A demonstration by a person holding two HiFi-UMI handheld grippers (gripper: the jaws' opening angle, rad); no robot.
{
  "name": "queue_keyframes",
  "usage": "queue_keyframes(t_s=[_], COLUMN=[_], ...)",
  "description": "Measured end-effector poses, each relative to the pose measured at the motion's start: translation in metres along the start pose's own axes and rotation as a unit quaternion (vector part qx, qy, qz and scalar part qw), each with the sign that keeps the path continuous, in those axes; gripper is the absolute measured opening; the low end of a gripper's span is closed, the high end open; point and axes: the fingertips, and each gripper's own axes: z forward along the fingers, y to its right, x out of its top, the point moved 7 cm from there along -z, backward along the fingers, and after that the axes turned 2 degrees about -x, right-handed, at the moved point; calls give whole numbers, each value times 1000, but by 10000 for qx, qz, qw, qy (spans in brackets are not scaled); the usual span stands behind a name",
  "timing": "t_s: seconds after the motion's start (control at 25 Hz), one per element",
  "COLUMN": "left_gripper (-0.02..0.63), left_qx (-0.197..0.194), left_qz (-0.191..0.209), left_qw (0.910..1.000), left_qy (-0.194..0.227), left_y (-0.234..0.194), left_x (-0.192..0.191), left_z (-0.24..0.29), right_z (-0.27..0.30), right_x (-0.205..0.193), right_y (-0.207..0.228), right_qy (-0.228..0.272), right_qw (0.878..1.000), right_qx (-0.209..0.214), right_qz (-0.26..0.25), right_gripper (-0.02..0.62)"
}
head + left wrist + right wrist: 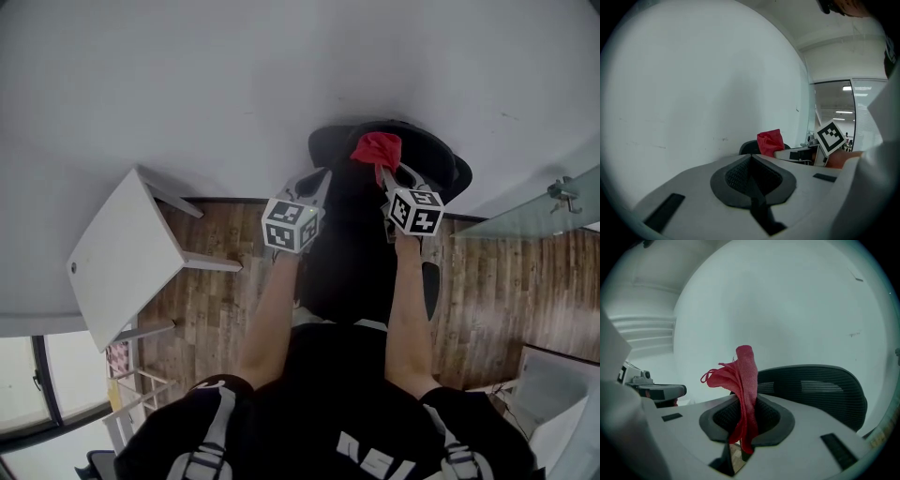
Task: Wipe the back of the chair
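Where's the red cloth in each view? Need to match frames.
Head view: upper centre-right, red cloth at the right gripper tips, over the chair back.
Left gripper view: just right of centre, in front of the wall.
Right gripper view: dead centre, clamped between the jaws.
Shared landmark: the black chair back, right beside the cloth in every view.

A white table is pictured against a plain white wall, set on a wood-plank floor; a glass partition is seen at right.
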Motion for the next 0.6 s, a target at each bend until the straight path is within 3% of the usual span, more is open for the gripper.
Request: queue_keyframes(t_s=[0.2, 0.6], left_gripper=[25, 25], left_qx=[-40, -16], left_qz=[-47, -197], left_qw=[9999, 9998], left_qy=[101, -36], left_y=[-28, -58], left_x=[12, 2], left_z=[4, 5], right_z=[28, 65], right_x=[2, -32], right_y=[-15, -35], right_qy=[-111, -589], right_qw=[9999, 9979], right_qx=[14, 250], right_qz=[-73, -27], right_gripper=[86, 86])
